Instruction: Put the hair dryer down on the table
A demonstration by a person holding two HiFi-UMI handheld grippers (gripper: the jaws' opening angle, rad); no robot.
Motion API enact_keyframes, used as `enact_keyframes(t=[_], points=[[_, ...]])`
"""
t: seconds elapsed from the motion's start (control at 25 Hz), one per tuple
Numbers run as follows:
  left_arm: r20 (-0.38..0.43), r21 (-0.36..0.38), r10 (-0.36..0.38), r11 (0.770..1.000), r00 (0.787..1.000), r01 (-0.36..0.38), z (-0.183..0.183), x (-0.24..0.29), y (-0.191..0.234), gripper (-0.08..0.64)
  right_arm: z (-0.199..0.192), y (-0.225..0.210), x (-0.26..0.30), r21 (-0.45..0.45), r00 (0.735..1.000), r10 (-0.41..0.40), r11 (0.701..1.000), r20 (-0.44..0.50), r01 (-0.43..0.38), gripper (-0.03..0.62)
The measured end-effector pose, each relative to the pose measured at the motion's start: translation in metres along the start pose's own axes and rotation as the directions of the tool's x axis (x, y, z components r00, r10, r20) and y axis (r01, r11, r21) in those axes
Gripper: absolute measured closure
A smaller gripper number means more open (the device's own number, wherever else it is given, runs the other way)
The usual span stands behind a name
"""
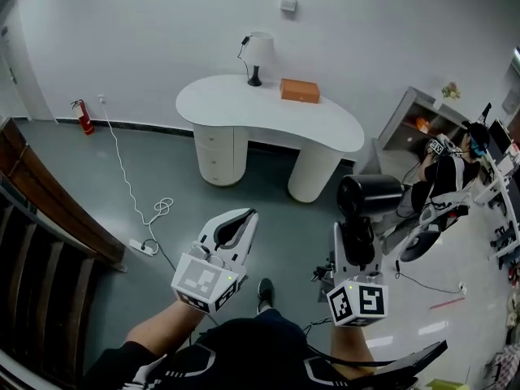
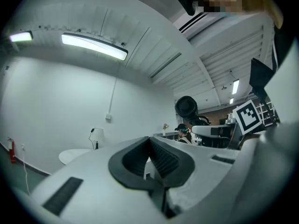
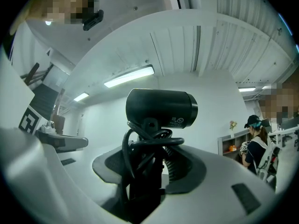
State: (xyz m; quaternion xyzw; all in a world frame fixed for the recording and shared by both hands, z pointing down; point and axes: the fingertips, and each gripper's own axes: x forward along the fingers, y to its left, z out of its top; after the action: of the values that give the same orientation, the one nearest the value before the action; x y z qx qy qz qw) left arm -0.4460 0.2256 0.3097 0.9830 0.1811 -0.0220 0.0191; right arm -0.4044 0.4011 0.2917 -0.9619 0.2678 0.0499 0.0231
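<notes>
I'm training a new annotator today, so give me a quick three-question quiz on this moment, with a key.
1. True or false: the hair dryer already lies on the white table.
2. What stands beside the lamp on that table? A) a fire extinguisher B) an orange box C) a power strip
3. Fill in: the left gripper, jaws together, is ____.

Key
1. False: the right gripper holds it by the handle, away from the table.
2. B
3. empty
</notes>
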Motion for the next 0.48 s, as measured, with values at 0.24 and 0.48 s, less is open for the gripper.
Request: enact_keyframes(t=[0.24,0.48], points=[[0.000,-0.002,0.008,1.000,1.000,-0.008,-0.003,0.043,0.011,0.552,-0.004,-0.019,0.045,0.014,1.000,0.031,0.999,0.008,-0.031,0.368],[-0.002,-0.001,0.023,1.000,1.000,-0.023,-0.002,0.102,0.028,0.552,-0.005,-0.046,0.092,0.015,0.998,0.064,0.998,0.020,-0.064,0.368]])
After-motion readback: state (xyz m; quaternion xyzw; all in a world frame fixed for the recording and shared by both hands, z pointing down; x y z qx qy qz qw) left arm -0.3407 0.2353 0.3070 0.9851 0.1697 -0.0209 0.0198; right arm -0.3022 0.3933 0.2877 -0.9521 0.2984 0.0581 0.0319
